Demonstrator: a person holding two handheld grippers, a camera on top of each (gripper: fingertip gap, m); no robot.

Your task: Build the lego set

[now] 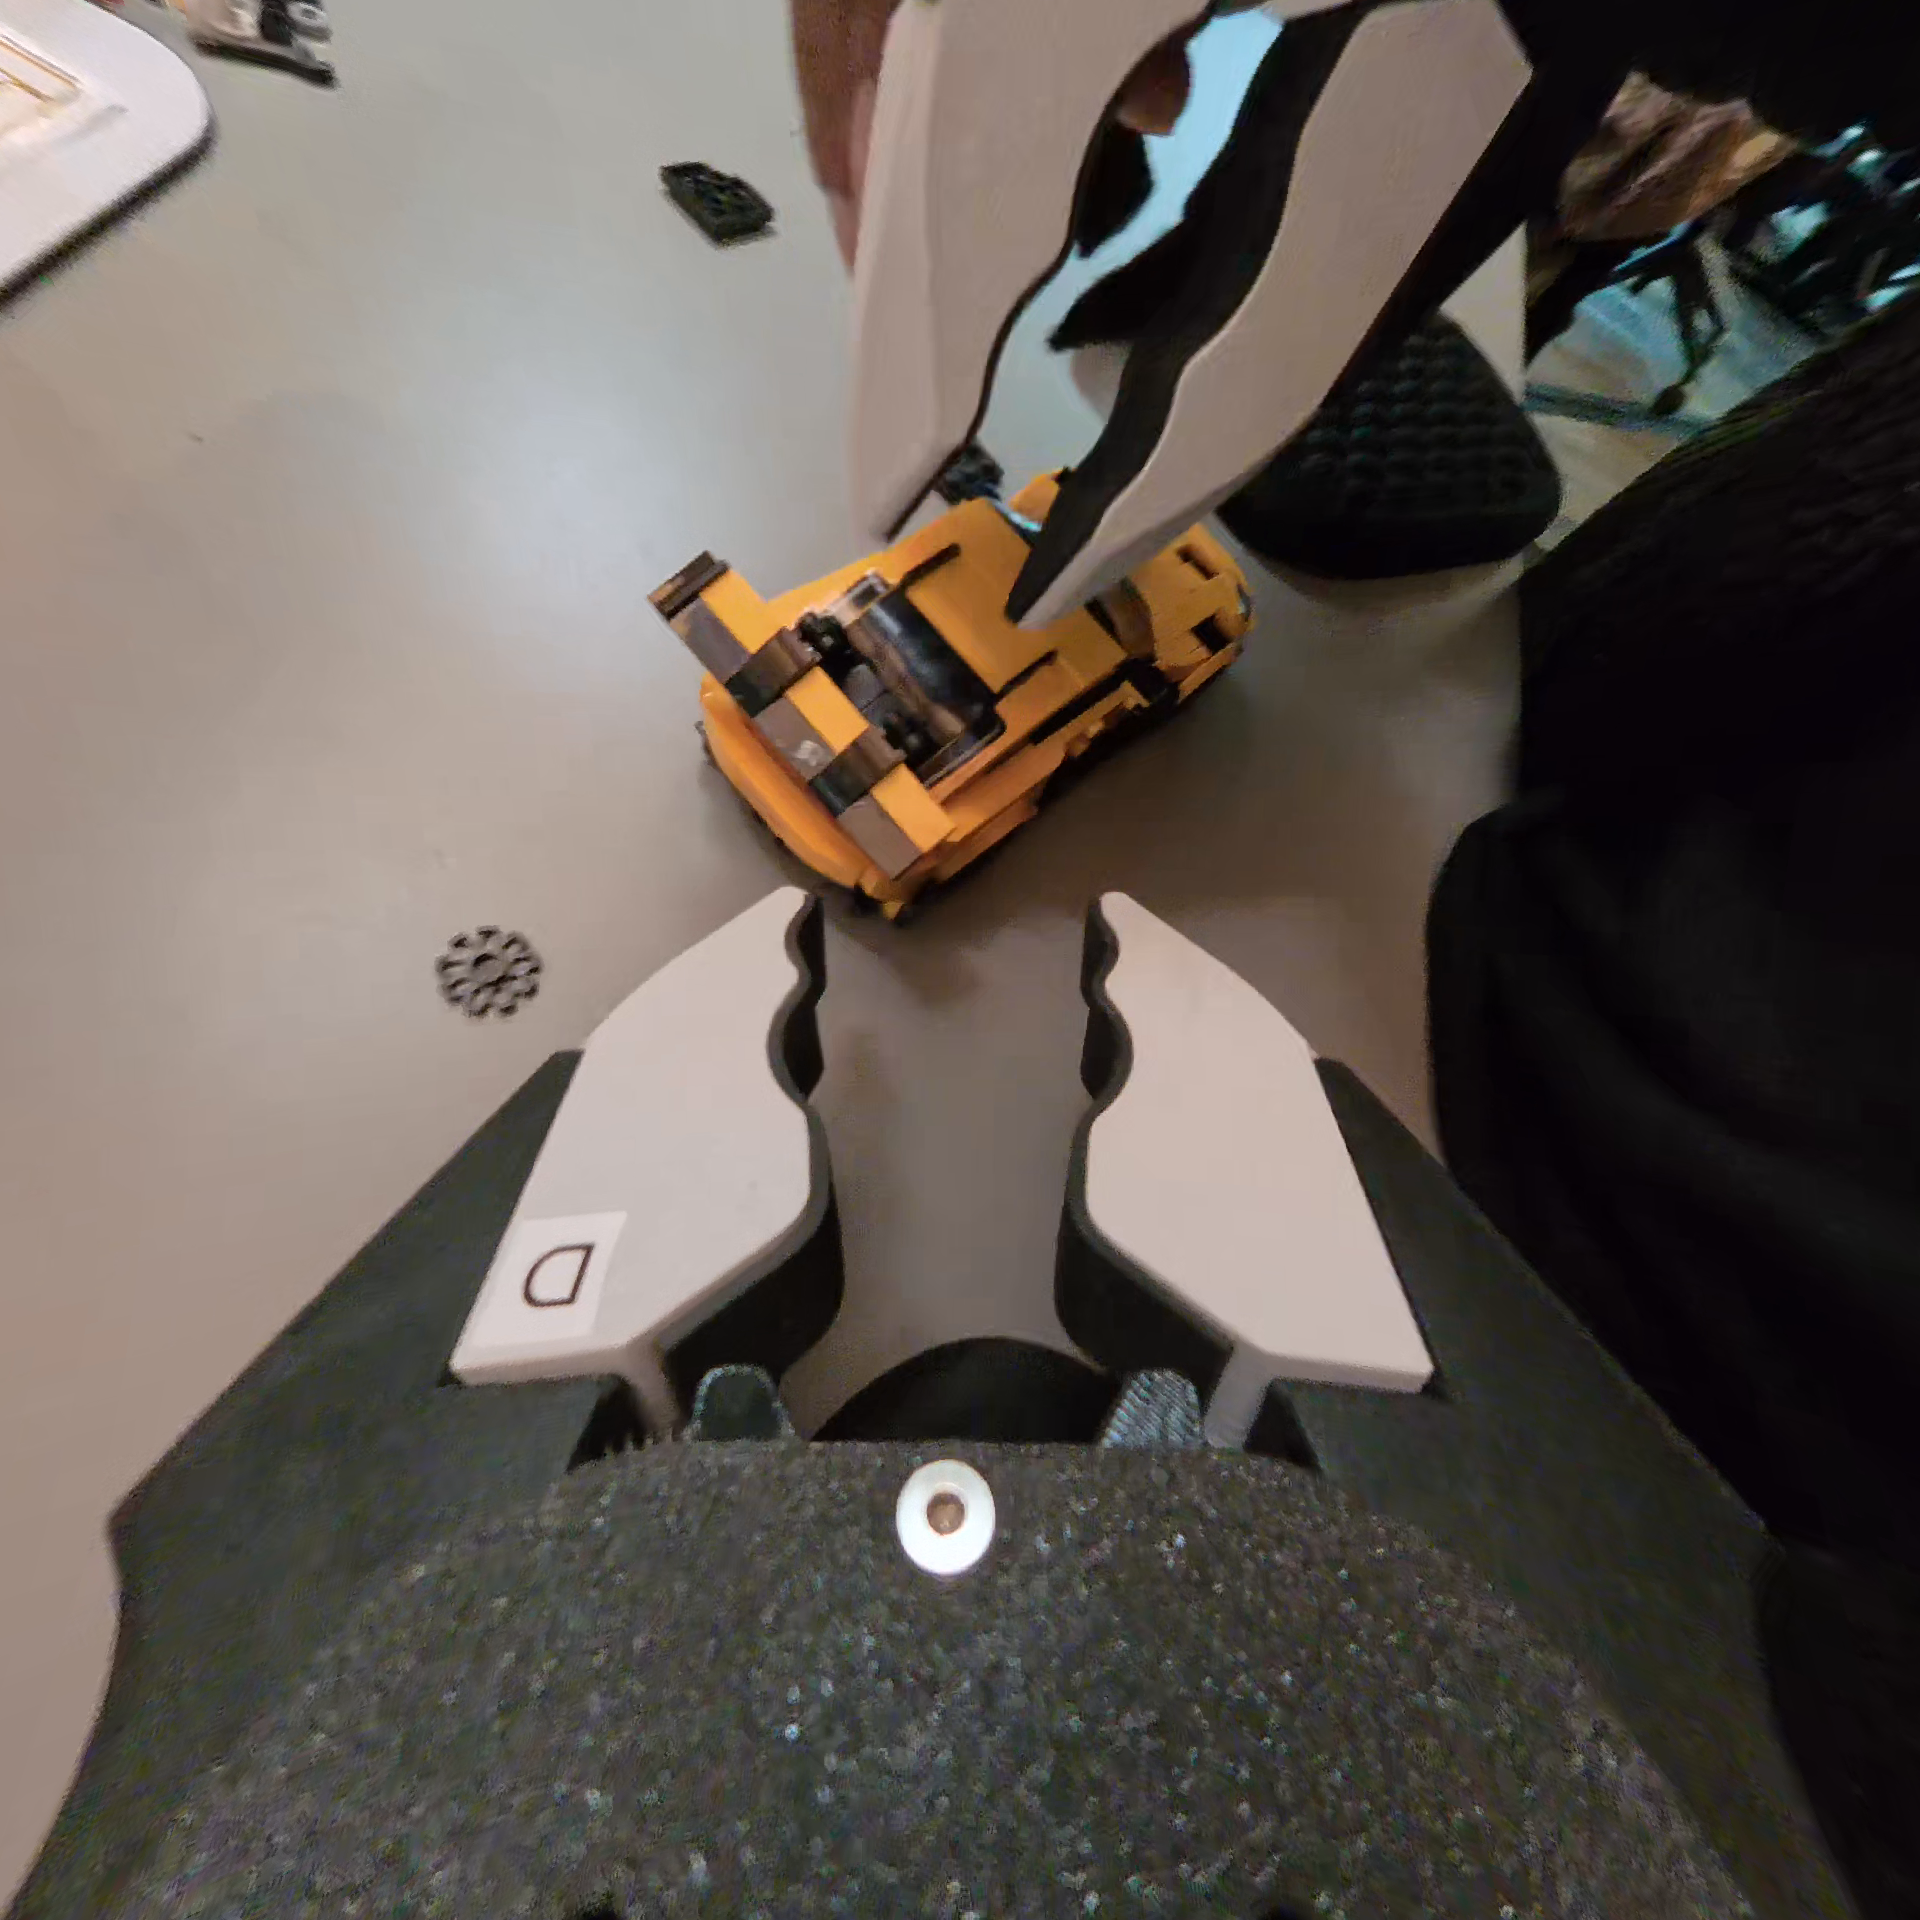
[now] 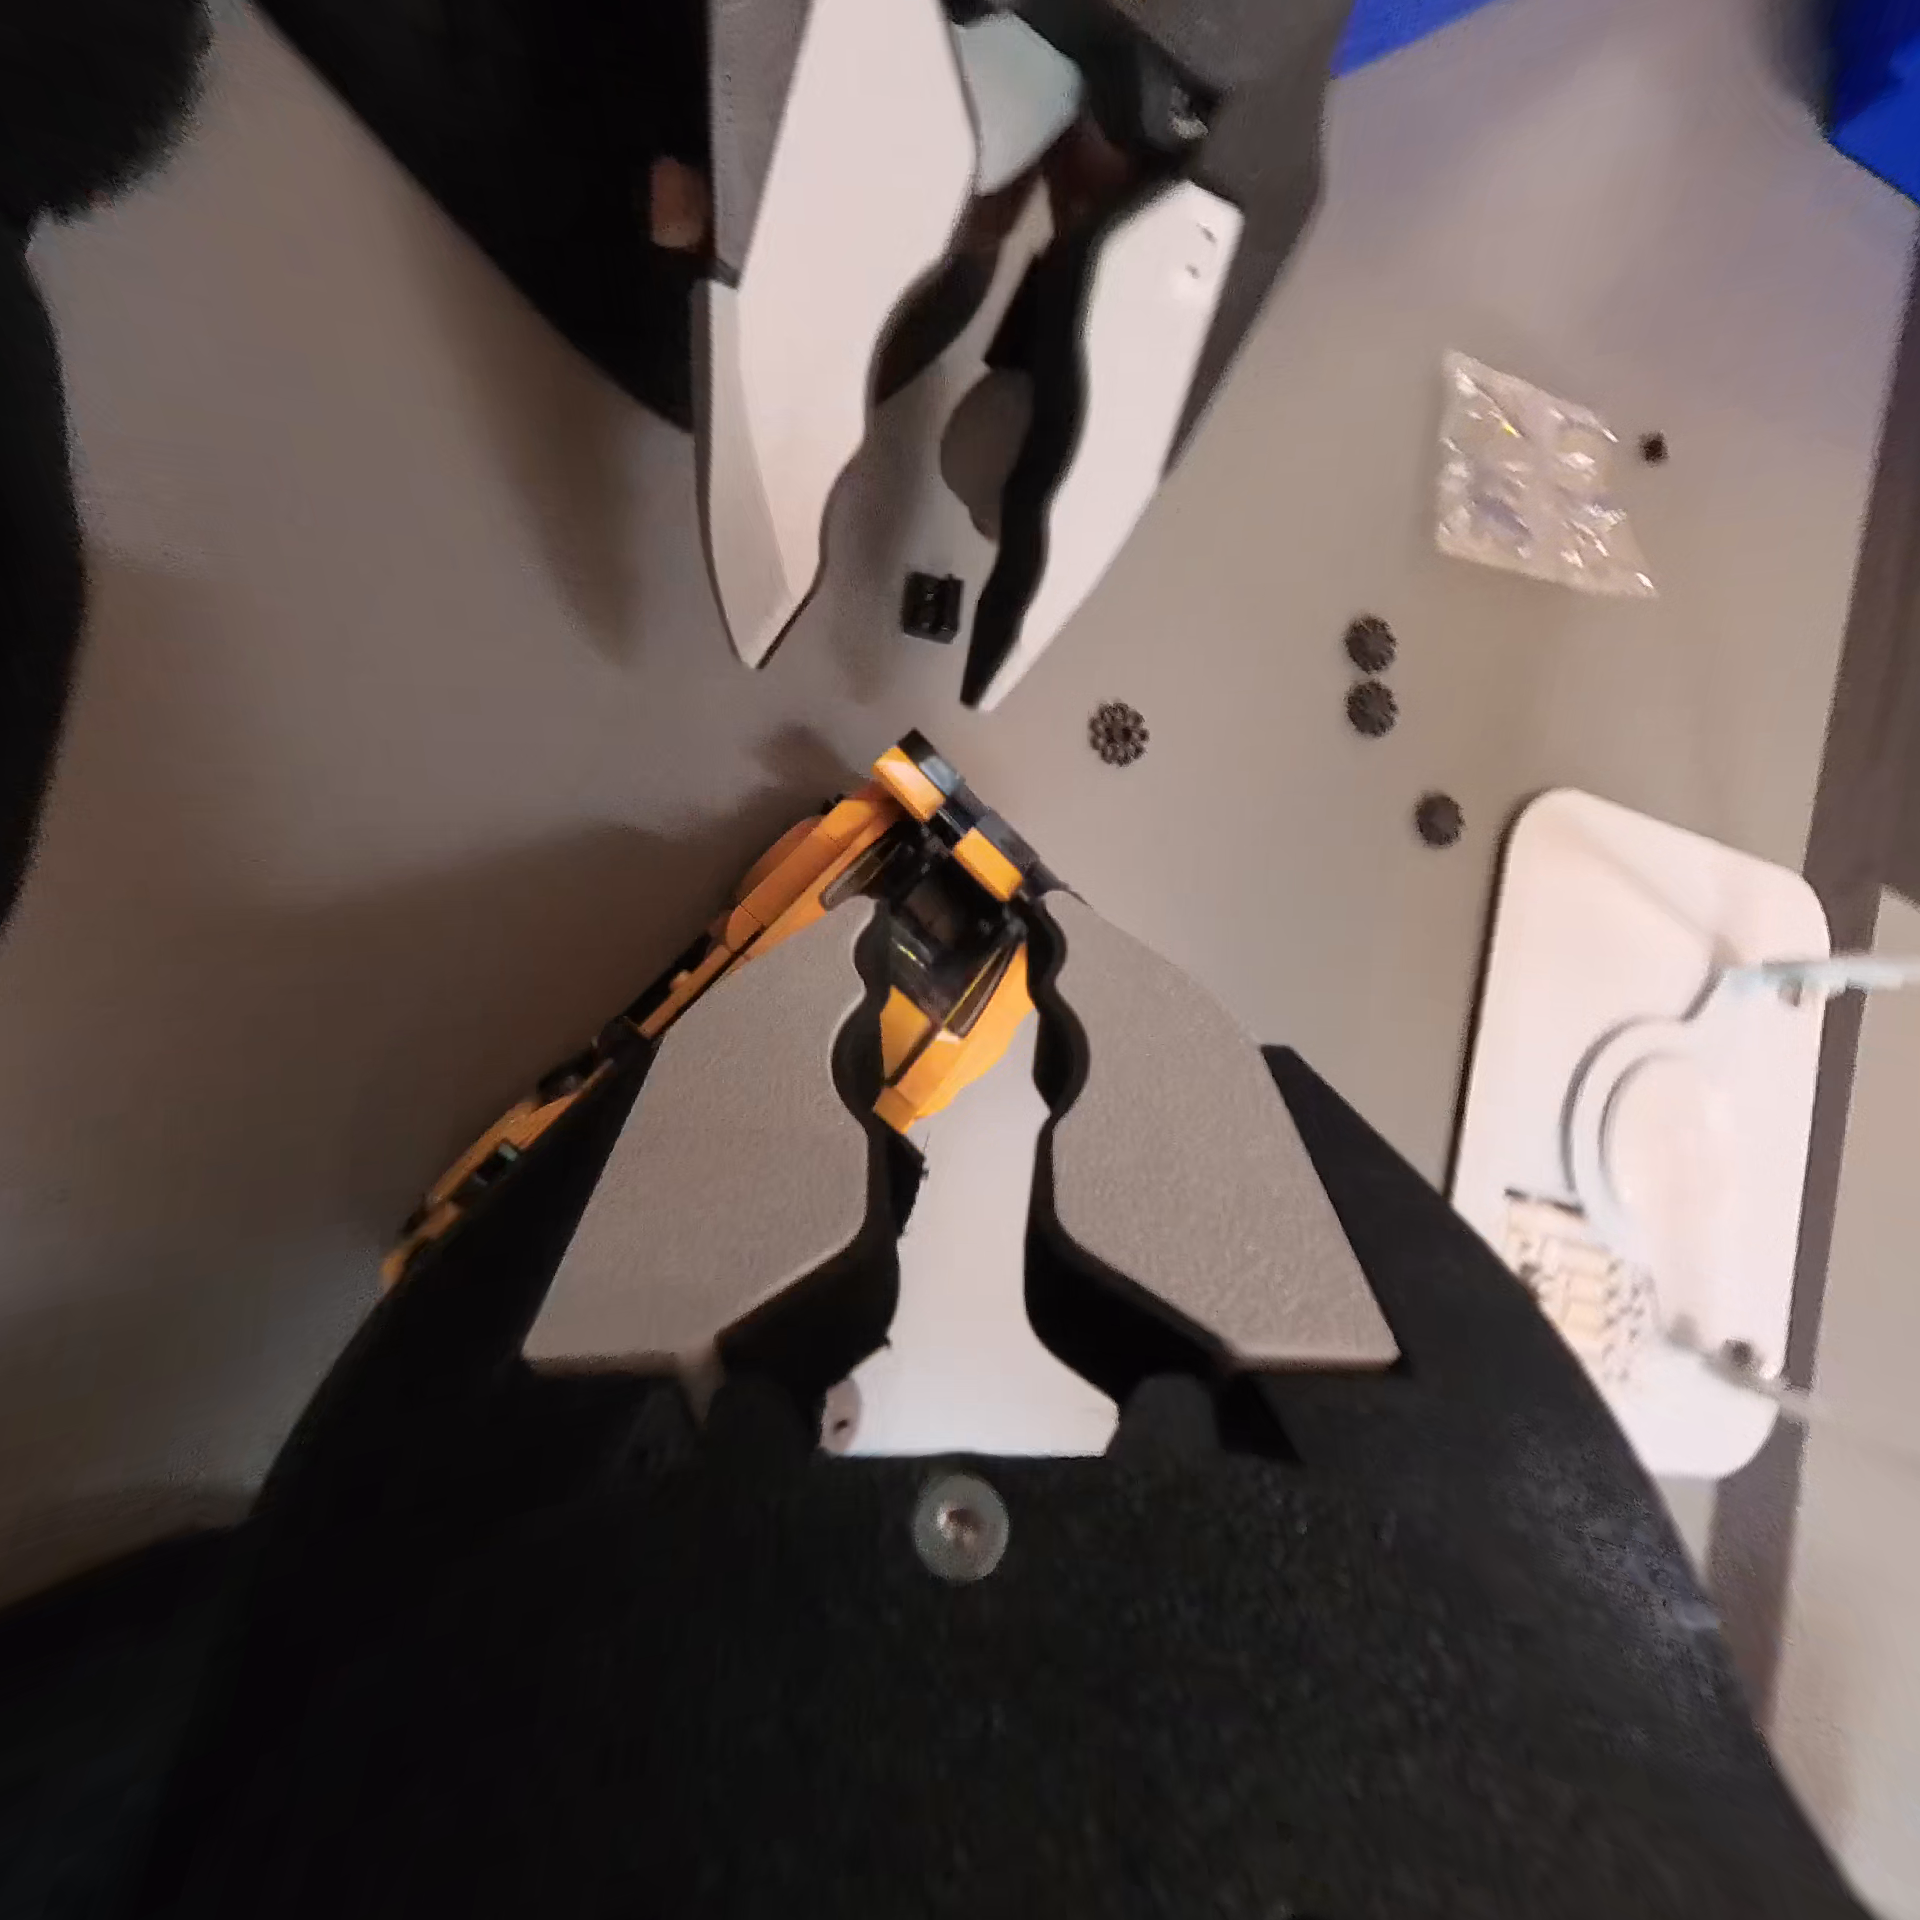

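The yellow car lies on the worktop at frame centre, its long axis running to the upper right. The right gripper, fingers spread, straddles its roof. The left gripper, spread and empty, waits just short of the tail. Only the right wrist view shows the wheel discs.
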